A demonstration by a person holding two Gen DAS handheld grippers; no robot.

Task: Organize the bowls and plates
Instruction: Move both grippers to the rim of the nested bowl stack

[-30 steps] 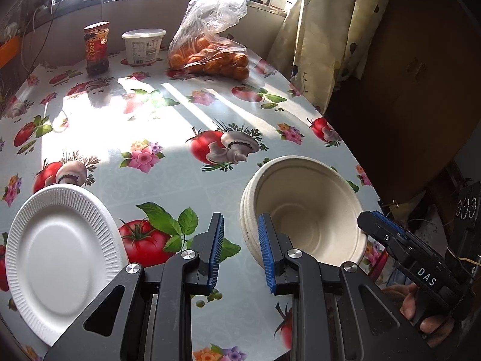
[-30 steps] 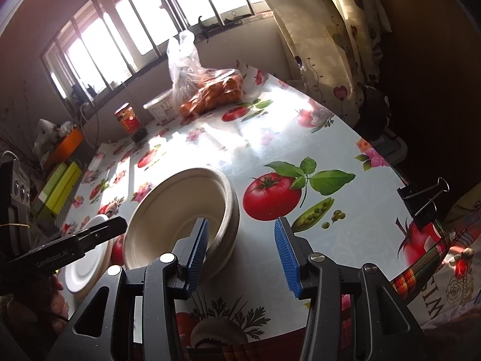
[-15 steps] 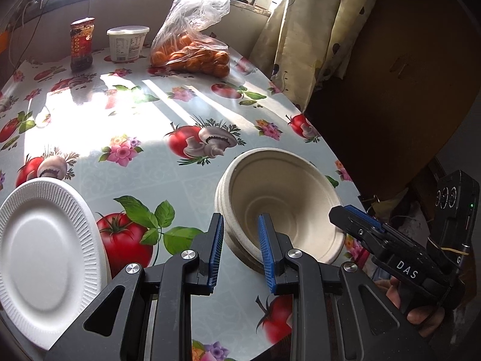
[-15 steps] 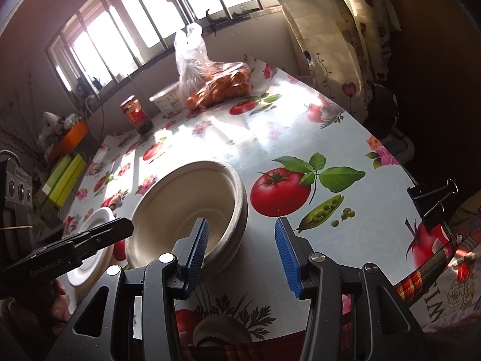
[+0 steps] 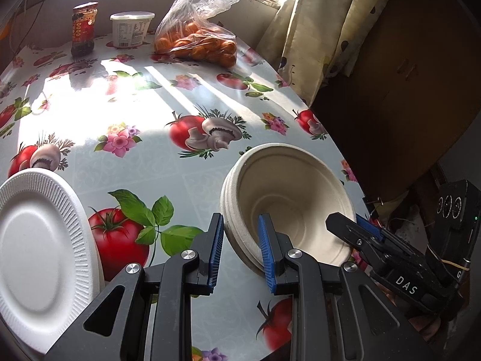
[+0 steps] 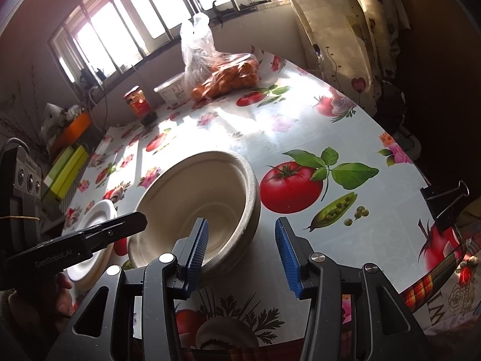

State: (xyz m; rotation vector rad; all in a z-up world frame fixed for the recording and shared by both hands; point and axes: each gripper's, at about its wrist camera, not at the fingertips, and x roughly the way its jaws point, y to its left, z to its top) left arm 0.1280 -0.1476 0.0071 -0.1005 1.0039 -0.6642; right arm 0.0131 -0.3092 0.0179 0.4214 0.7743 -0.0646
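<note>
A stack of beige paper bowls [image 5: 288, 198] stands near the table's right edge; it also shows in the right wrist view [image 6: 204, 201]. My left gripper [image 5: 240, 251] is open, its fingers straddling the stack's near left rim without clamping it. My right gripper [image 6: 242, 254] is open, with its left finger inside the bowl and its right finger outside, astride the near right rim. A white ribbed paper plate [image 5: 39, 258] lies at the left; it shows small in the right wrist view [image 6: 93, 225].
The table [image 5: 144, 165] has a fruit-print oilcloth. At the back stand a bag of oranges [image 5: 198, 42], a white tub [image 5: 130, 28] and a red jar [image 5: 84, 28]. A binder clip [image 6: 445, 201] grips the table's right edge. Curtains [image 5: 315, 30] hang beyond.
Both grippers have closed in on the bowl stack, which now looks nearer in both views. The left fingers now sit around its rim. Neither gripper has clamped.
</note>
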